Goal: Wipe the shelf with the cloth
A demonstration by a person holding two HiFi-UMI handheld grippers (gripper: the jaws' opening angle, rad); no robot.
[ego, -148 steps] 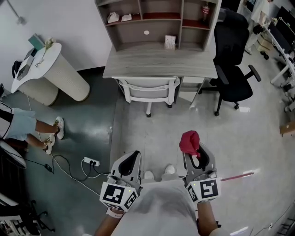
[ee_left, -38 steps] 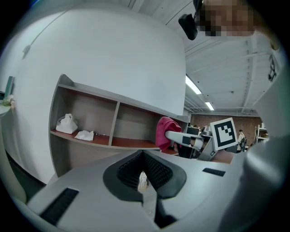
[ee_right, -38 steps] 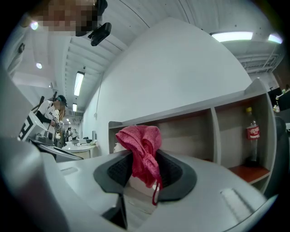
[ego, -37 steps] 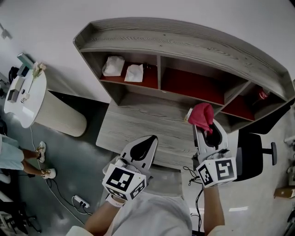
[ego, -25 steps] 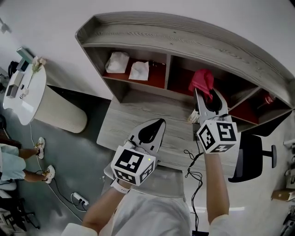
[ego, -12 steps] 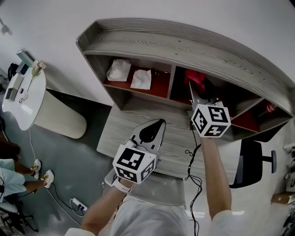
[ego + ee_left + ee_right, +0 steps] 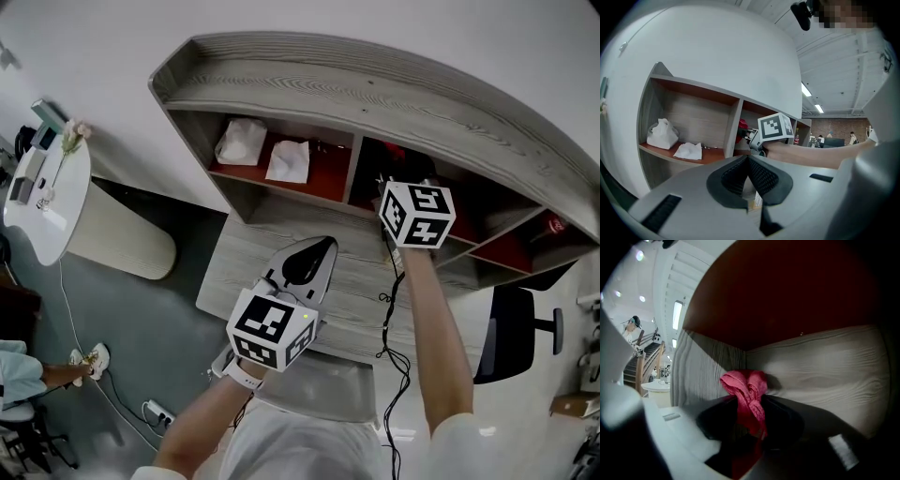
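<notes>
My right gripper (image 7: pixel 750 401) has its jaws clenched on the red cloth (image 7: pixel 747 390). The fabric is bunched into a wad that sticks out past the tips, so soft cloth meets the wood first and not hard plastic. I hold it roughly level and reach deep into the middle compartment (image 7: pixel 412 173) of the shelf (image 7: pixel 375 94), just right of centre in the head view, because the inner surfaces can only be reached from the front. In the right gripper view the wad sits at centre frame and points at the corner where the side wall (image 7: pixel 708 366) meets the back panel (image 7: pixel 820 366). It is close to the wood, but I cannot tell whether it already touches. A corner seems a sensible place to begin a stroke, so I judge the wiping is only about to start. My left gripper (image 7: pixel 305 258) hangs low over the bench (image 7: pixel 234 272), in the lower middle of the head view. Its jaws are closed together with nothing between them. It stays out of the compartment because one cloth needs one arm, and there it blocks neither my reach nor my sight. Two white wads (image 7: pixel 241 141) lie in the compartment to the left, well apart from my cloth, so this stroke should not disturb them.
</notes>
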